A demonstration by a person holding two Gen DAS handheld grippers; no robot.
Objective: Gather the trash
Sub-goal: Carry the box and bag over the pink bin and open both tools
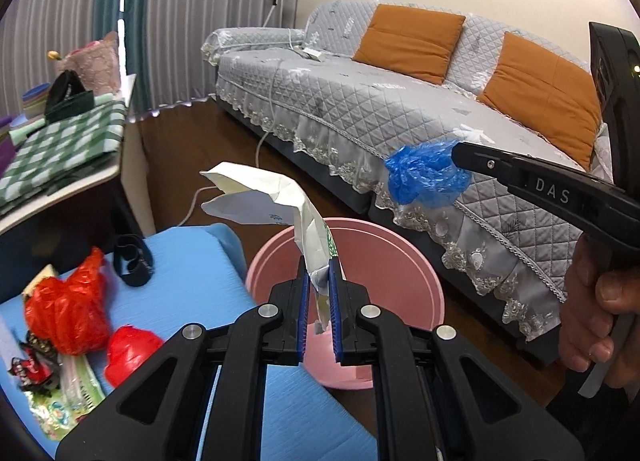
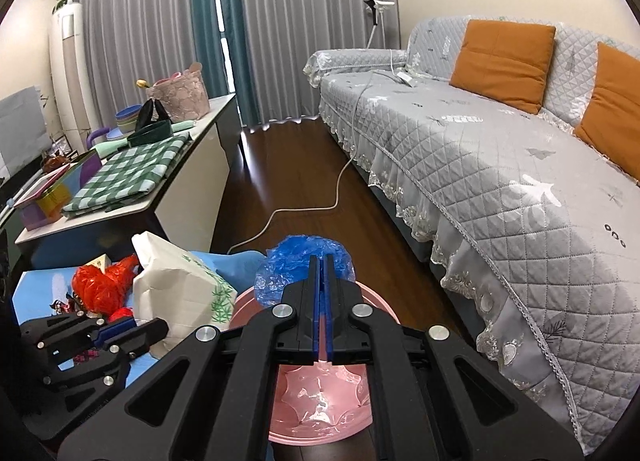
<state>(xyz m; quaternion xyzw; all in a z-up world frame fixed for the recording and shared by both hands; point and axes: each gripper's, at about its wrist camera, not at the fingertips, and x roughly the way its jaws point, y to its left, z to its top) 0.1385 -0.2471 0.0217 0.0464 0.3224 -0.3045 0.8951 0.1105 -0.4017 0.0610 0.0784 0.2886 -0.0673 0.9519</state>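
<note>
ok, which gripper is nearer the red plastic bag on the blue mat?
Left. The left gripper, clamping white paper packaging, hangs over the pink bin right beside the mat with the red plastic bag. The right gripper, holding a blue bag, is farther away toward the sofa.

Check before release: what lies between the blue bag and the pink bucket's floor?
Nothing solid: below the blue bag, the pink bucket holds only its clear liner, seen in the right wrist view.

White crumpled paper bag [image 1: 280,197] with green print, pinched between left tongs [image 1: 319,301], sticking up and bent over. Blue crinkled plastic bag [image 2: 296,261] bunched at right tongs [image 2: 323,301] tip, gripped. Pink round bin [image 1: 384,261] just below both tongs, upright. Red plastic bags [image 1: 66,313] left of left tongs, on blue surface [image 1: 192,261].
</note>
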